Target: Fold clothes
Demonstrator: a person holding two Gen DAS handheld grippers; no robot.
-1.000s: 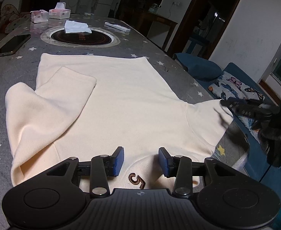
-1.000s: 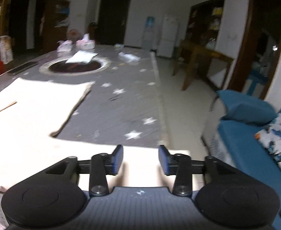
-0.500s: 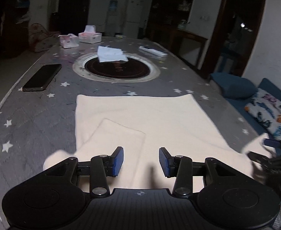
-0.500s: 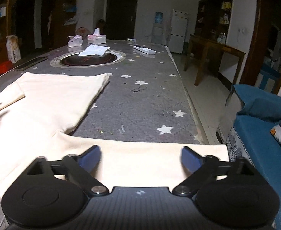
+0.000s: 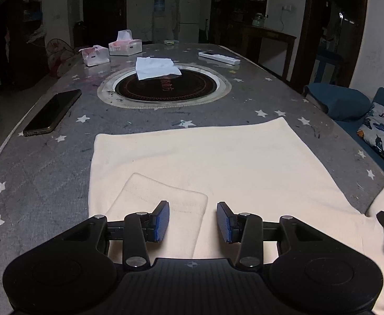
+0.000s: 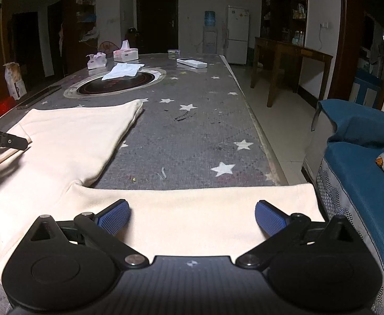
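Two views, dim room. Left wrist: cream sweatshirt (image 5: 218, 162) lies flat on the grey star-print table (image 5: 47, 173) ahead of the left gripper (image 5: 193, 219); its near edge is hidden under the gripper body. Jaws partly open, holding nothing, above a folded-in sleeve with ribbed cuff (image 5: 163, 197). Right wrist: right gripper (image 6: 190, 216), jaws opening wide, hangs over the other sleeve (image 6: 213, 202), pads clear of the soft knit; its collar end is cut off

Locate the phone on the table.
In the left wrist view, the phone lies near the table's left edge, left of the round inset hob, beyond the cream garment.
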